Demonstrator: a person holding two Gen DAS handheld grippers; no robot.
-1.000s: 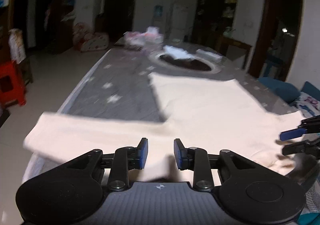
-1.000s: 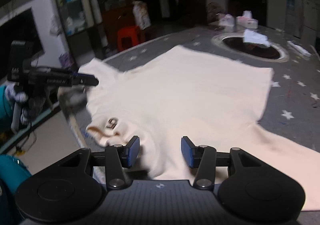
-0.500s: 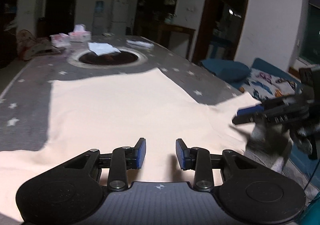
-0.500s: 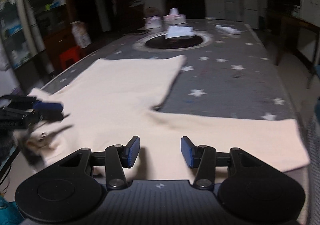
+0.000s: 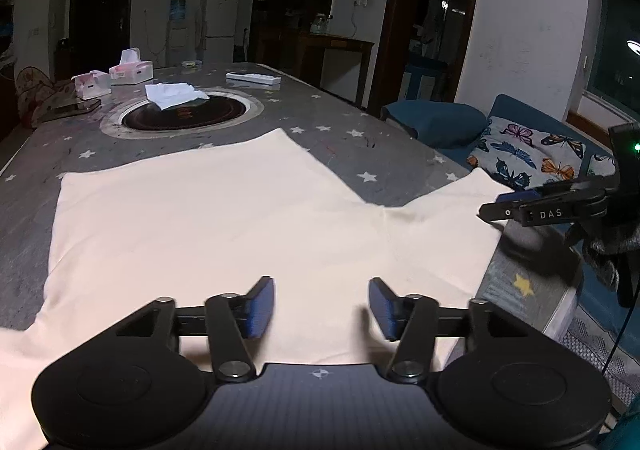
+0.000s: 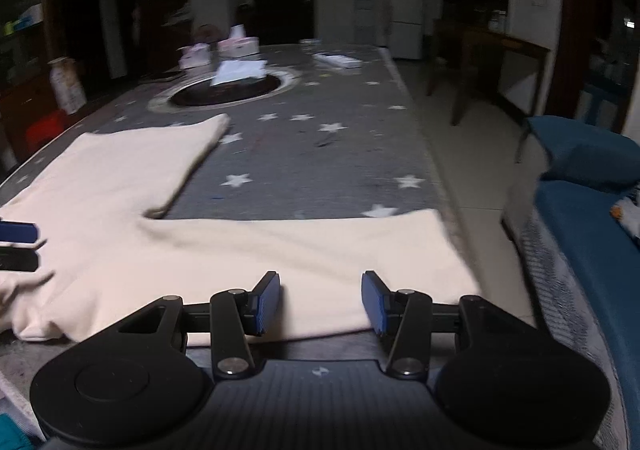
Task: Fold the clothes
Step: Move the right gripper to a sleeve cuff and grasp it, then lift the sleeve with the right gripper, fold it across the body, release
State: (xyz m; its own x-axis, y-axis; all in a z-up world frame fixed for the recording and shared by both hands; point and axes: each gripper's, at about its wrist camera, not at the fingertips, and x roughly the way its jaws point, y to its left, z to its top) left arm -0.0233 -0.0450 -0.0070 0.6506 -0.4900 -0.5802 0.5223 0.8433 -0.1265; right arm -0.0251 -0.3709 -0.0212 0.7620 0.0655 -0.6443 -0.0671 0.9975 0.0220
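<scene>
Both wrist views low over near table edge, facing along it; share cream shirt, far clutter.

The cream sweater is soft, matt knit cloth lying smooth. Beneath it the table cover is grey star-printed fabric, matt and scuffed. The left gripper is matt black plastic with blue rubbery pads. 2 tissue boxes look like glossy pink plastic wrap, white paper protruding.
</scene>
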